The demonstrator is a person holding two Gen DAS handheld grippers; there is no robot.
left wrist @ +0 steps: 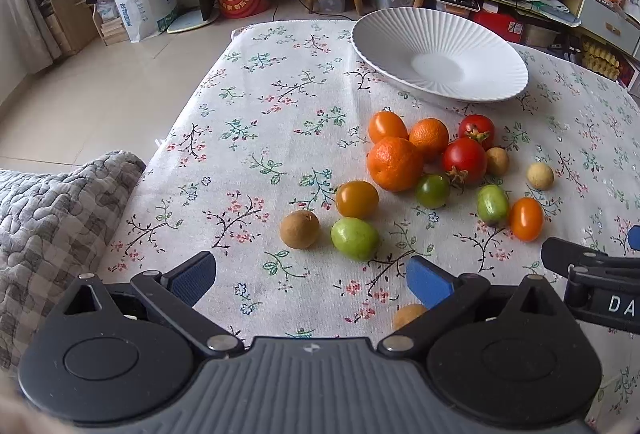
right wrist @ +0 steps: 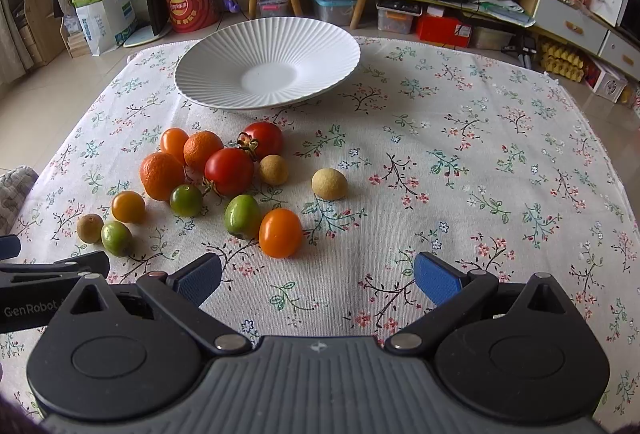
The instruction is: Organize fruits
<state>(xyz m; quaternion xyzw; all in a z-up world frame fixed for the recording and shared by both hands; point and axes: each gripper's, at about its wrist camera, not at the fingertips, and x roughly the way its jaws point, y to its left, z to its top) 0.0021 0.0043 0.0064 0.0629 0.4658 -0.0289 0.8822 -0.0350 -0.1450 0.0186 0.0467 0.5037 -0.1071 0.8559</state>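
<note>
Both grippers [left wrist: 310, 276] [right wrist: 318, 276] agape — fruits [right wrist: 229, 170] loose

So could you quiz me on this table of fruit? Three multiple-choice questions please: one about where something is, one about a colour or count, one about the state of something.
1. Where does the white plate sit relative to the fruit?
A. Beyond the fruit, at the far side of the table
B. Under the fruit
C. On the floor

2. How many red tomatoes are there?
A. None
B. Two
C. Five

3. What state is the right gripper in?
A. Shut on a tomato
B. Shut on nothing
C. Open, holding nothing

Answers:
1 A: the plate lies past the fruit cluster and is bare.
2 B: one red tomato touches another red tomato behind it.
3 C: its blue pads stand wide apart over bare cloth.
</note>
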